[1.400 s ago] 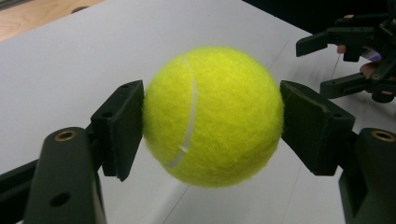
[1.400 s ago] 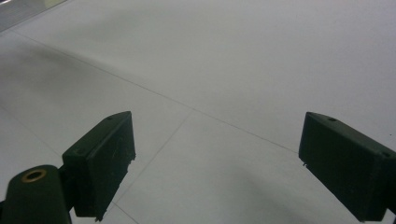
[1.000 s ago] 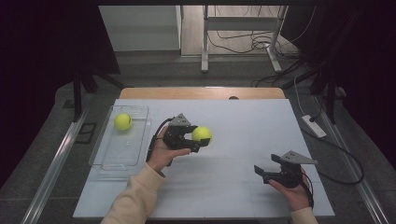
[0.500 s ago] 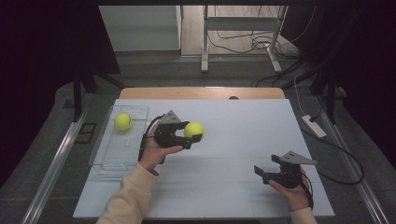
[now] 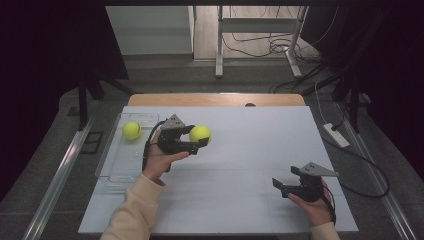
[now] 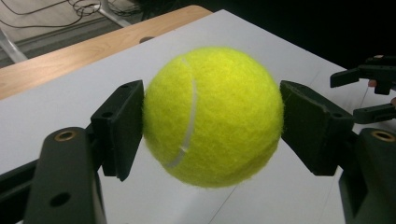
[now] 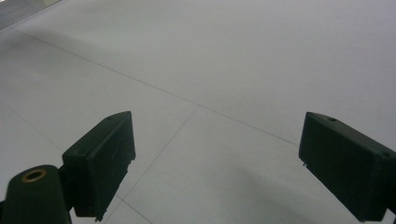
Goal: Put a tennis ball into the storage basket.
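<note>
At about ten o'clock from the table's centre, above the white table top (image 5: 240, 165), the left gripper (image 5: 196, 143) holds a tennis ball (image 5: 200, 133) clear of the surface, jaws clamped on it from two opposite sides. Ball is a sphere, so no long axis; in the left gripper view its white seam (image 6: 189, 123) runs as a curve from twelve o'clock down to seven o'clock across the face toward the camera. Felt is fuzzy, bright yellow-green; jaw pads are flat, matte black blocks pressed against the nap. At nine o'clock of the held ball, a second tennis ball (image 5: 131, 130) lies inside a clear plastic tray (image 5: 112, 167), rectangular with rounded corners, near its far end. Right gripper (image 5: 282, 186) sits at roughly four o'clock on the table, well apart from both balls, jaws spread wide with nothing between them; smooth white surface with faint thin lines beneath.
</note>
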`<state>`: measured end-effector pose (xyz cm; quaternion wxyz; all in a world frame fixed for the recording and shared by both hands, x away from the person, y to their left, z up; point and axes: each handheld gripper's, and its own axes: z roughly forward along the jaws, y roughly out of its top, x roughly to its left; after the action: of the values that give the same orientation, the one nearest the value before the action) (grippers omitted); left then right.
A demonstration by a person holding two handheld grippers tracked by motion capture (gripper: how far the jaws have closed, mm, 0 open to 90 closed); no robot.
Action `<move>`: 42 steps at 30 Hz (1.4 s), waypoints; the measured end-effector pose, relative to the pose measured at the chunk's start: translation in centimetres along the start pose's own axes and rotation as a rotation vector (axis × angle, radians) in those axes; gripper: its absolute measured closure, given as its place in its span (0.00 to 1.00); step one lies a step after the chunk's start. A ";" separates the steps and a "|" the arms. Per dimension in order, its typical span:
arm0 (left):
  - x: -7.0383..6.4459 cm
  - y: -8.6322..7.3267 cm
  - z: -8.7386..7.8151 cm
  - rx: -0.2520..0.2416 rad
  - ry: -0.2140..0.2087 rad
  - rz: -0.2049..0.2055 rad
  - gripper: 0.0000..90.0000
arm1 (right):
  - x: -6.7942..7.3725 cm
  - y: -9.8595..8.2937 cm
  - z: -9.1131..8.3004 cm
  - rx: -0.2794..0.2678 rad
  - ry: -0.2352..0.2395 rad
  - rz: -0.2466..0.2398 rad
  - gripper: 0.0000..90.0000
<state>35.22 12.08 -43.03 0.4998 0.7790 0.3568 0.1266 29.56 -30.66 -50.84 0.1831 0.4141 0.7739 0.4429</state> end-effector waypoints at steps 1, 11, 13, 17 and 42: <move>0.0 0.0 -0.1 -0.002 0.005 -0.001 0.30 | 0.0 0.0 0.0 0.000 0.002 0.001 0.12; 0.4 -0.1 -0.9 -0.017 0.040 -0.012 0.30 | 0.0 0.1 0.2 0.002 0.007 0.002 0.12; 0.5 -0.1 -1.1 -0.022 0.043 -0.013 0.30 | 0.0 0.1 0.2 0.004 0.008 -0.002 0.12; 0.8 0.0 -1.5 -0.036 0.054 -0.022 0.30 | -0.1 0.0 0.1 0.004 0.006 -0.002 0.12; 1.4 0.2 -3.1 -0.068 0.121 -0.023 0.30 | -0.2 -0.1 -0.1 0.000 0.001 -0.001 0.12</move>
<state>34.61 15.16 -41.59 0.5050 0.7482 0.3910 0.1800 29.58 -30.87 -50.85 0.1831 0.4133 0.7742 0.4430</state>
